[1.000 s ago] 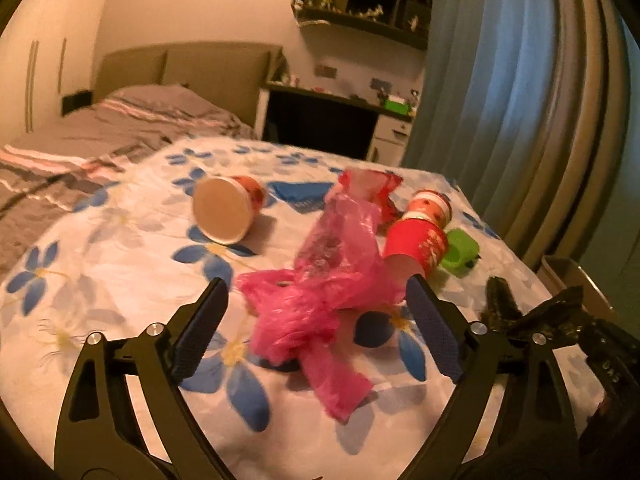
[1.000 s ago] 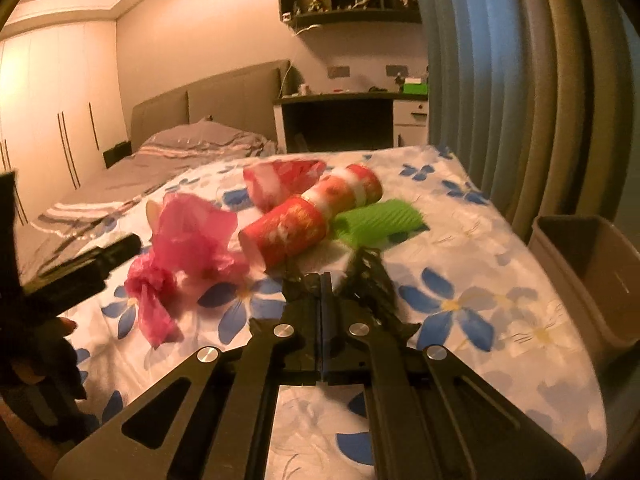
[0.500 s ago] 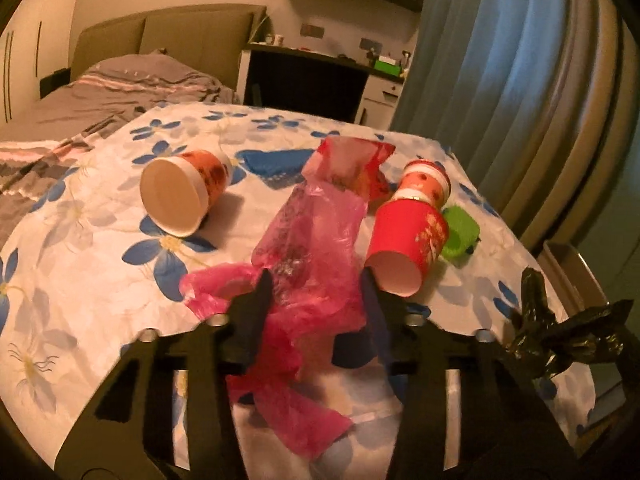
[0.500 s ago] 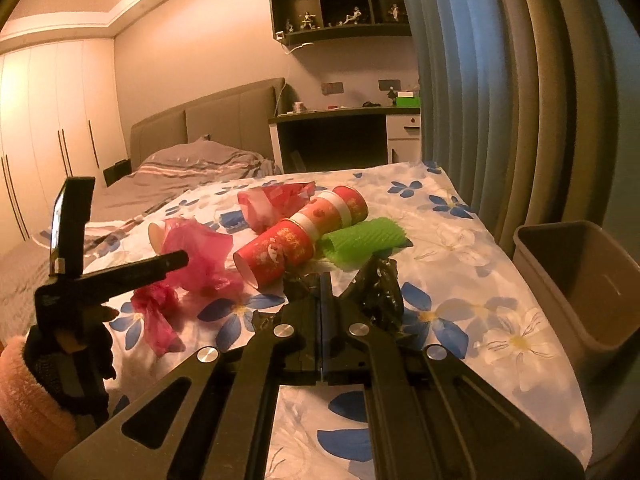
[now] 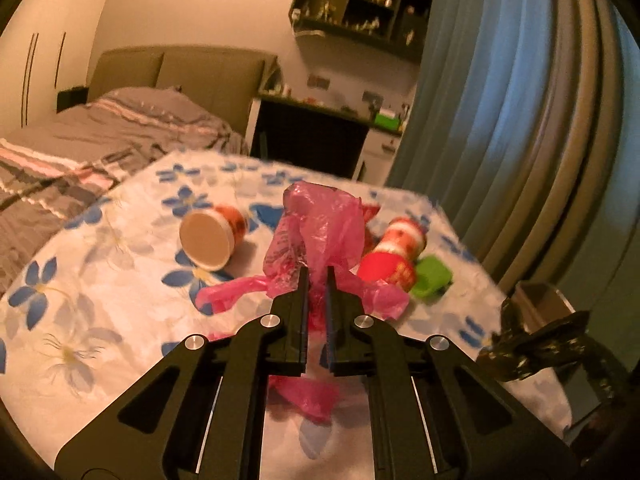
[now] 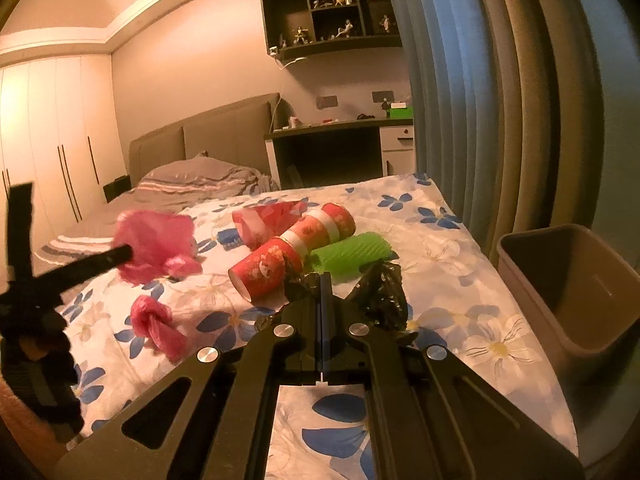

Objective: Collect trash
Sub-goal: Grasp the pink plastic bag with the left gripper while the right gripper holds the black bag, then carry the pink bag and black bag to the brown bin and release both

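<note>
My left gripper point(image 5: 315, 274) is shut on a pink plastic bag point(image 5: 320, 228) and holds it lifted off the bed; it also shows in the right wrist view point(image 6: 154, 246), with its knotted tail point(image 6: 154, 322) hanging to the sheet. My right gripper point(image 6: 323, 280) is shut on a crumpled black plastic bag point(image 6: 384, 292), seen at the right in the left wrist view point(image 5: 532, 350). On the flowered bedsheet point(image 6: 460, 320) lie stacked red paper cups point(image 6: 296, 252), a red wrapper point(image 6: 268, 220), a green ribbed piece point(image 6: 352, 252) and a single paper cup point(image 5: 210, 236).
A grey waste bin point(image 6: 576, 292) stands on the floor beside the bed's right edge, next to the blue curtain point(image 6: 500, 100). A headboard, pillows and striped blanket lie at the far left. A desk point(image 6: 332, 148) and wall shelf are at the back.
My left gripper went from wide open around the pink bag to shut on it and has raised it off the sheet. My right gripper stayed shut on the black bag and rose slightly.
</note>
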`<state>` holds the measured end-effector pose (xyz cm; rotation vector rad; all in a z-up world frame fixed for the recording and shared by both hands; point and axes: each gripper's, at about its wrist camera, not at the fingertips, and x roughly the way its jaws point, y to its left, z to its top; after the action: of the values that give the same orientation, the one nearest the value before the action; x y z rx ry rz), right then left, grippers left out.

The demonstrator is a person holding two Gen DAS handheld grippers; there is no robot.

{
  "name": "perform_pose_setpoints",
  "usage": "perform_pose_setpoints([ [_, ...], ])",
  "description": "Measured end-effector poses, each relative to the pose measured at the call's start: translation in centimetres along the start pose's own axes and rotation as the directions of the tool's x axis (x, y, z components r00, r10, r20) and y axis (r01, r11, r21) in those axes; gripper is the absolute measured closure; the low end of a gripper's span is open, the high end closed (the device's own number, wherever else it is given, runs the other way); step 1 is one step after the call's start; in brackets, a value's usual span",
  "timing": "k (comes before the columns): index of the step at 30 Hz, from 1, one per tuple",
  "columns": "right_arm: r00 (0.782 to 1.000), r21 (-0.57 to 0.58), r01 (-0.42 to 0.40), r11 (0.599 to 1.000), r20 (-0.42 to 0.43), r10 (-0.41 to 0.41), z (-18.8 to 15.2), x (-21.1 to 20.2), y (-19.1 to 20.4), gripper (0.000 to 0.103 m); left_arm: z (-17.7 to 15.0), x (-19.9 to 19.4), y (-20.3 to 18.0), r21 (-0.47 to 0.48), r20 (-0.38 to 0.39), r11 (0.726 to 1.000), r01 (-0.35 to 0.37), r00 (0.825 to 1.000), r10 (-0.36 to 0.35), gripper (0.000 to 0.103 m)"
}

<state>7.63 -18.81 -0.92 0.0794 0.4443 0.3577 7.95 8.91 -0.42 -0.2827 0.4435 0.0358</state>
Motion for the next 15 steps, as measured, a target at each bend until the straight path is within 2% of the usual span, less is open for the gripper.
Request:
perform_pose_setpoints([
  [7, 1.000, 0.008, 0.000, 1.000, 0.025, 0.000, 0.3, -1.3, -0.6, 0.102, 1.2, -2.5, -1.6, 0.015, 0.061, 0.999, 0.036, 0.997, -0.037, 0.097],
  [15, 0.998, 0.022, 0.010, 1.000, 0.056, -0.011, 0.3, -2.8, -1.6, 0.102, 2.1, -3.7, -3.5, 0.031, 0.085, 0.996, 0.084, 0.993, -0.087, 0.097],
])
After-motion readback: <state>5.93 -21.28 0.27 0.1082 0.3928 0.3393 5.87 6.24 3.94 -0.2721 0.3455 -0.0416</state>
